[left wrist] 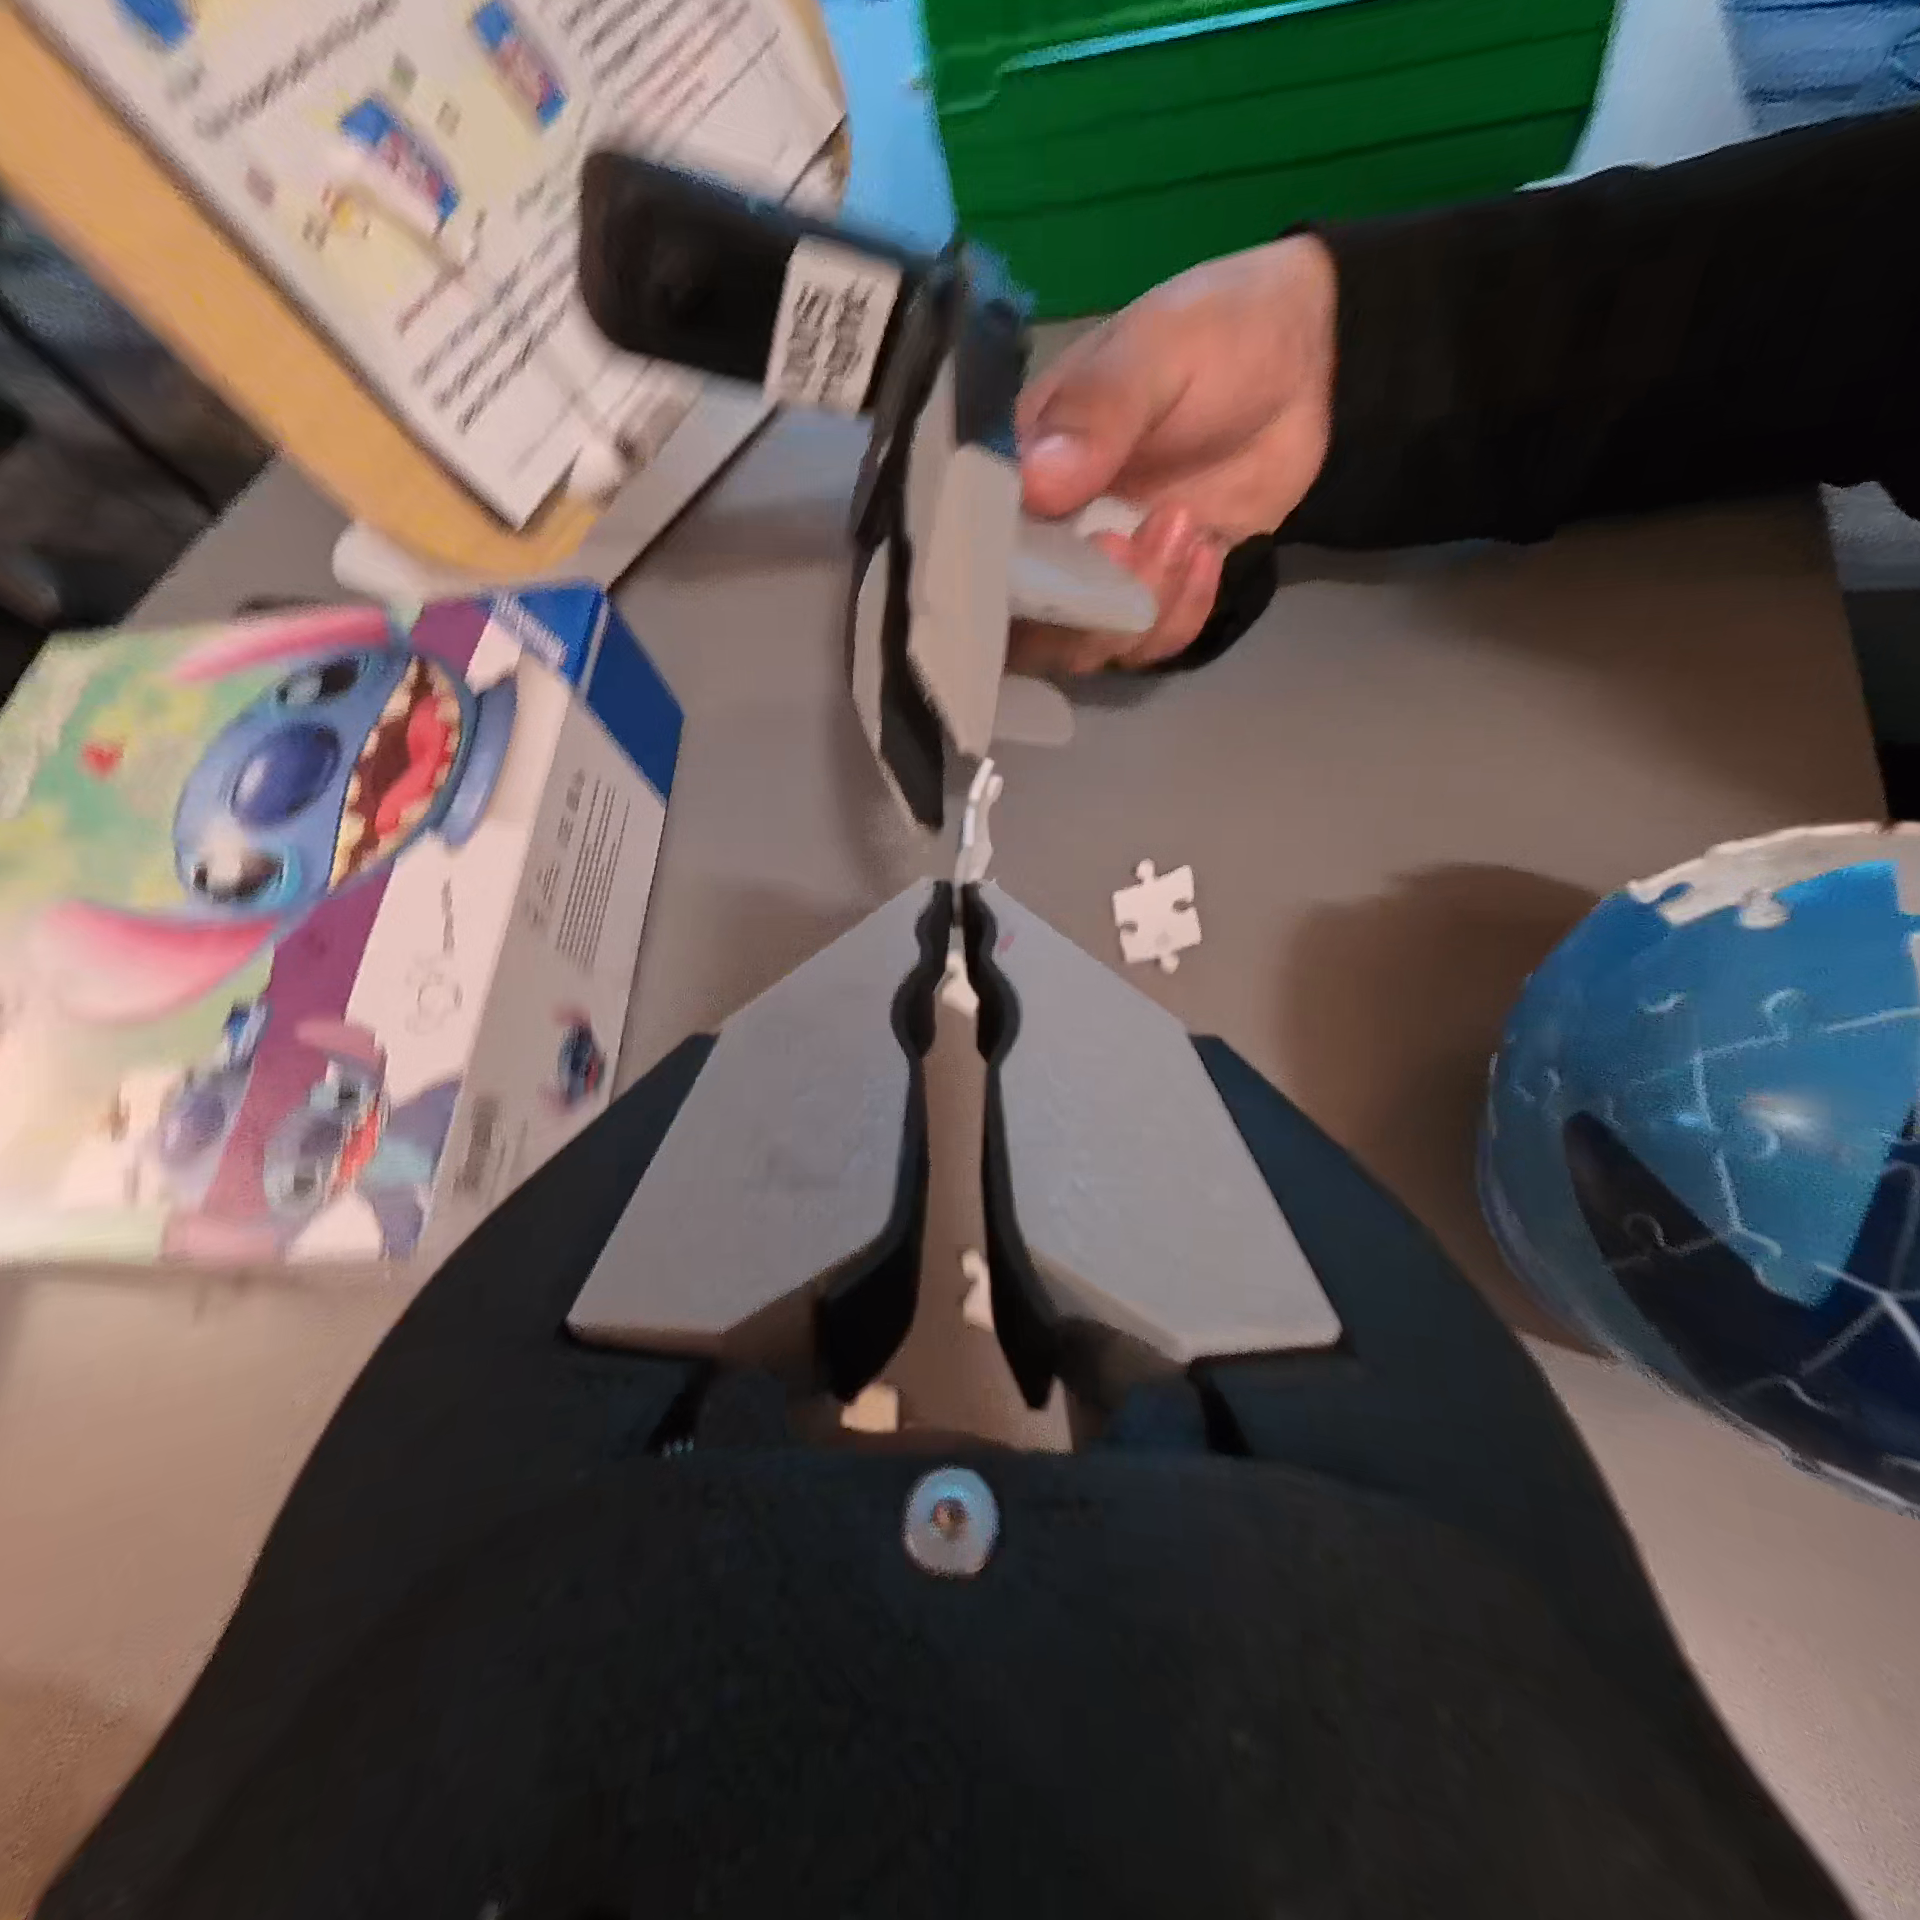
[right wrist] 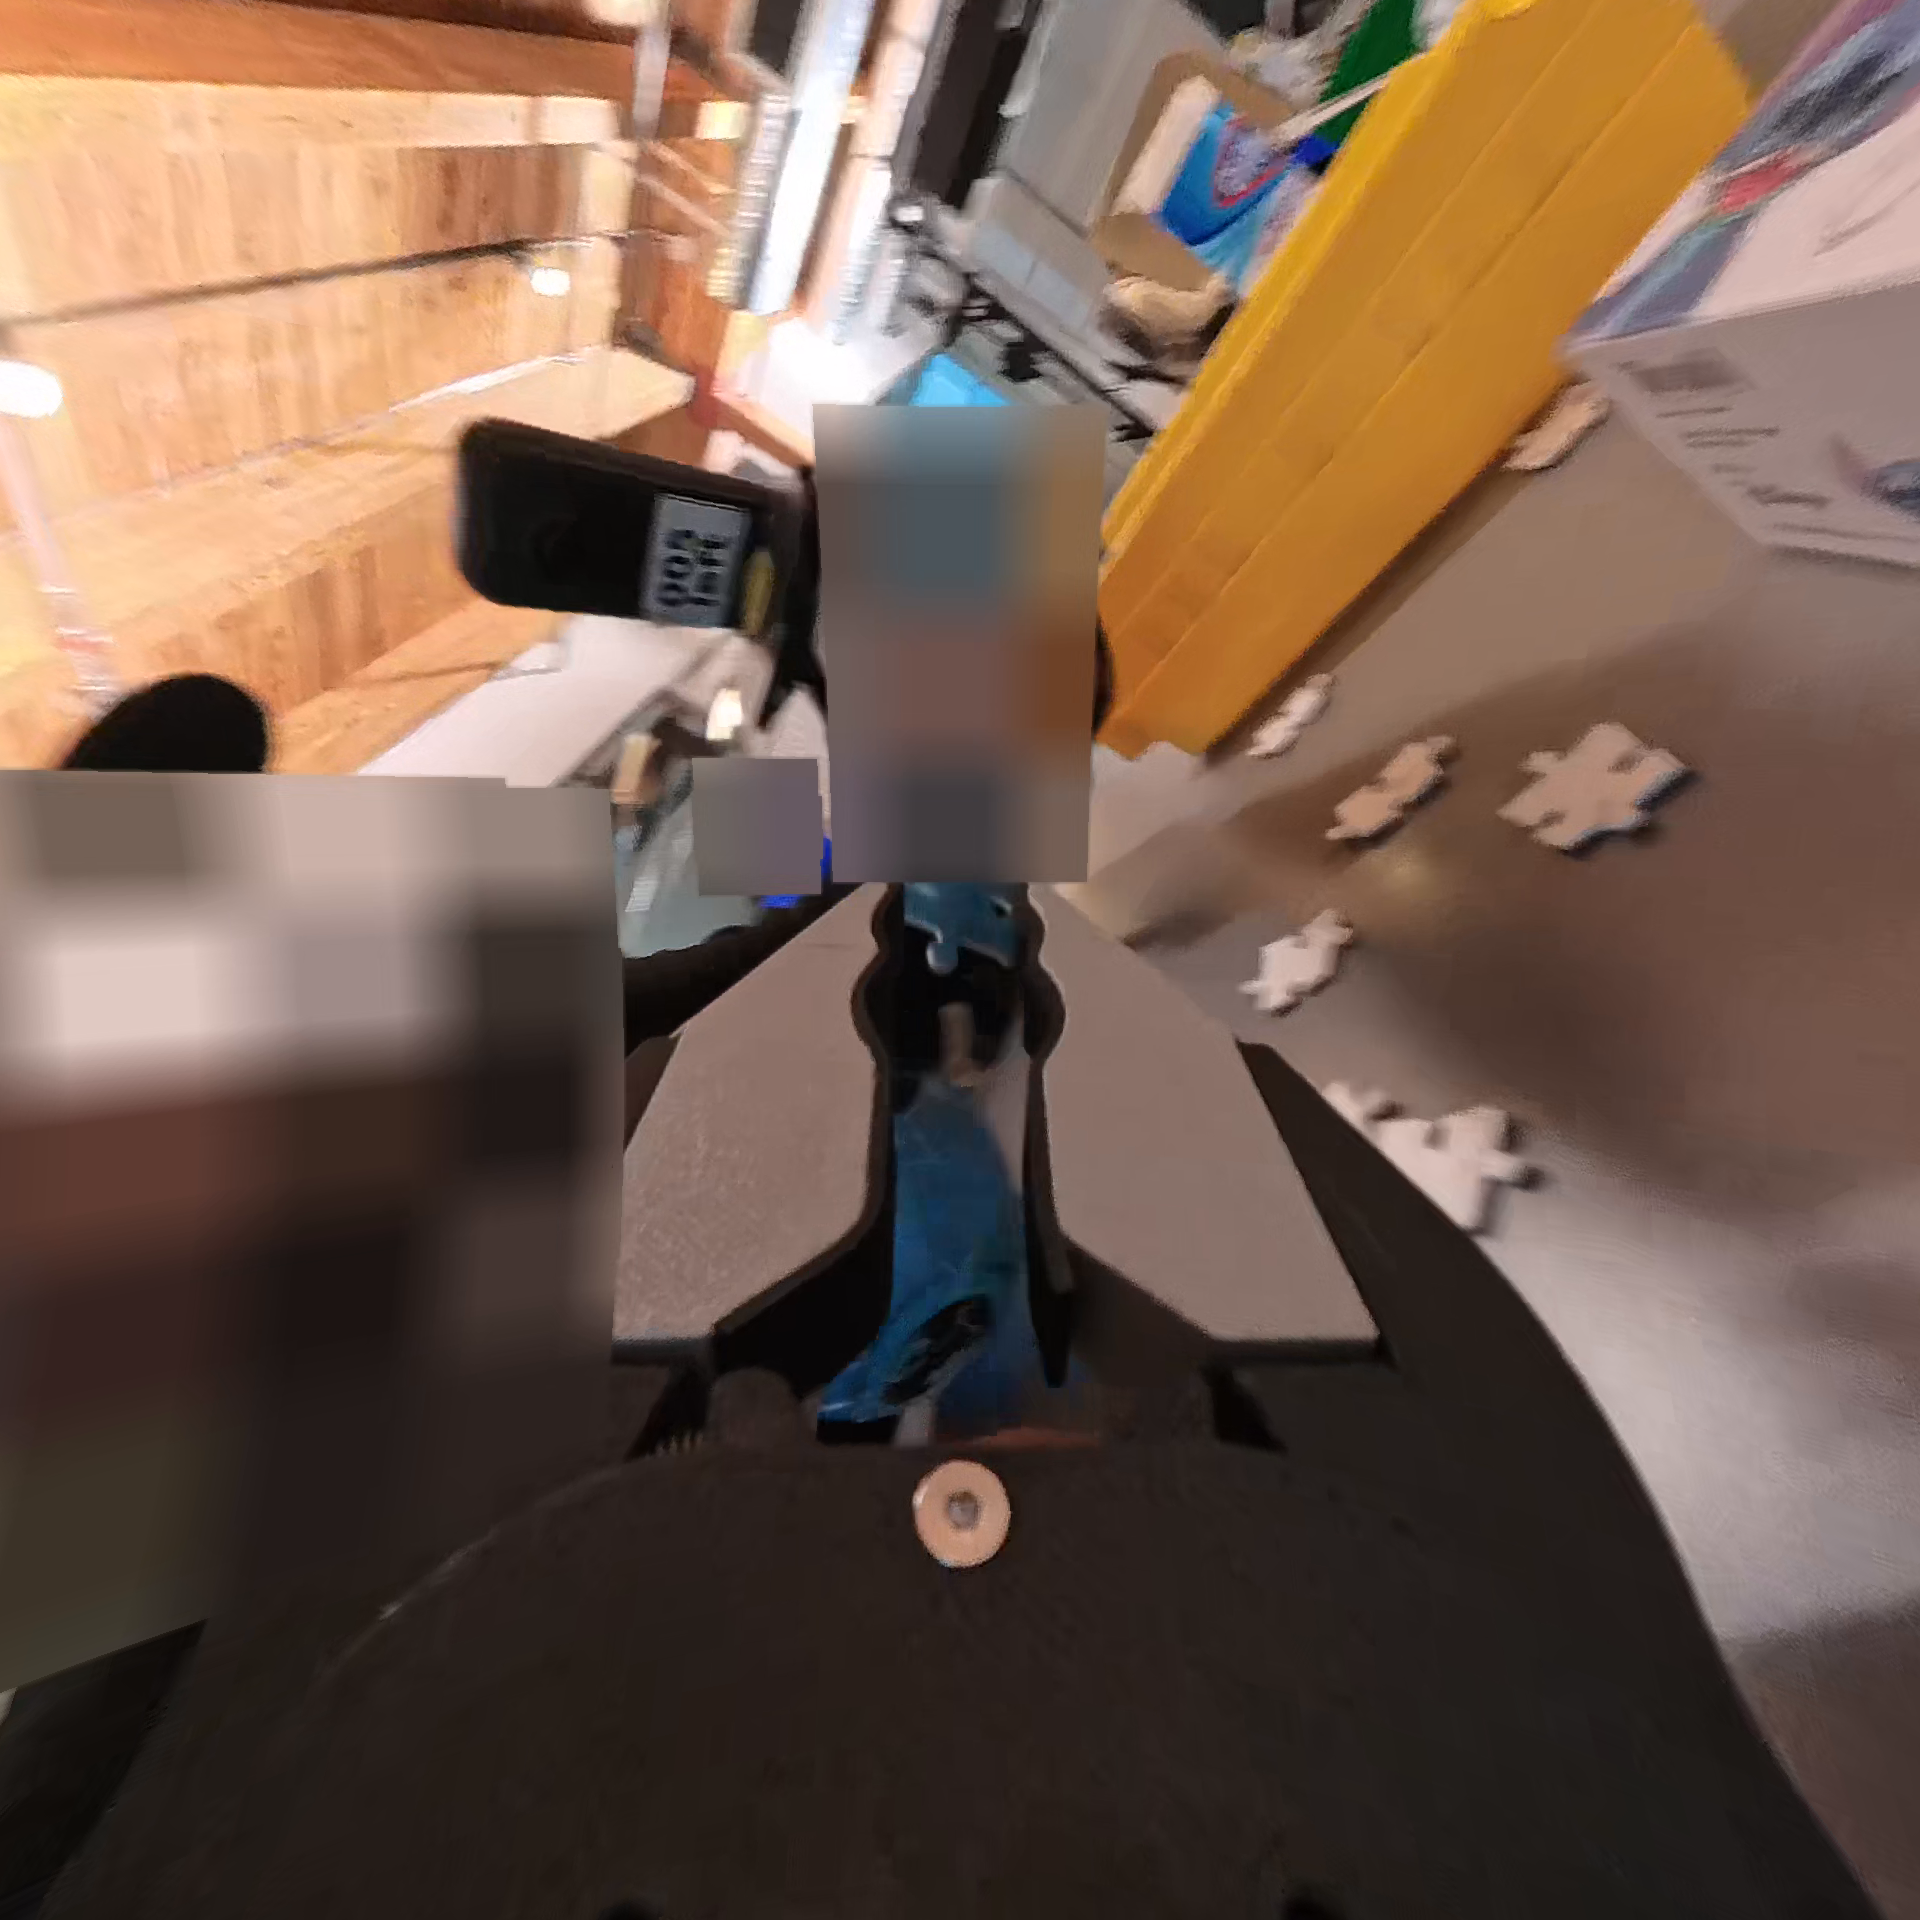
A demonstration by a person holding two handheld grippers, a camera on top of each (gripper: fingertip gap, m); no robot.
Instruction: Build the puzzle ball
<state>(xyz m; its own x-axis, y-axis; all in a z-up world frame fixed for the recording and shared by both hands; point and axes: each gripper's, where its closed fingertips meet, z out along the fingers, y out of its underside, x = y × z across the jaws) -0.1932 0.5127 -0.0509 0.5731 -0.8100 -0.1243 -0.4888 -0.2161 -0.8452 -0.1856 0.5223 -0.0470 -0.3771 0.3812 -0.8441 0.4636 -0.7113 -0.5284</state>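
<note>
Item: thin, stiff, light blue-faced curved plastic puzzle piece (left wrist: pixel 979 821), held edge-on above the grey table (left wrist: pixel 1351 727), both left gripper (left wrist: pixel 958 891) and right gripper (left wrist: pixel 961 774) clamped on its rim; half-built blue ball (left wrist: pixel 1714 1122) alongside, likely fragile.

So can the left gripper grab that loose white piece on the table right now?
Probably not yet. The left gripper is shut on a puzzle piece, which the right gripper also meets. The loose piece lies bare on the table just beside, nothing covering it, so the way is free once it lets go.
</note>
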